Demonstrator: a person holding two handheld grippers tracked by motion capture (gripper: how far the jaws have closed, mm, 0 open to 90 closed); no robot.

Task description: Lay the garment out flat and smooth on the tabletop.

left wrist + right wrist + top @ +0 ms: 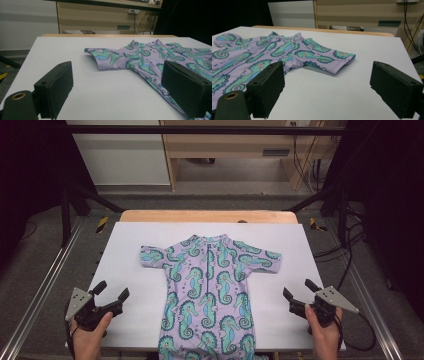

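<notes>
While a person's hands rest at the near edge of the white table (125, 250), the left gripper (111, 298) and right gripper (298, 296) hover low with jaws spread wide and empty, one on each side of a child's seahorse-print suit (210, 285). The suit lies flat, face up, in the middle, its legs spilling over the near edge and sleeves splayed left and right, apparently so each gripper can reach a sleeve. Beyond stands a wooden cabinet (230, 150).

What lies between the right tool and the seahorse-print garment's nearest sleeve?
Nothing but bare white table surface between the open right tool and the lilac seahorse-print garment, as the right gripper view shows.
</notes>
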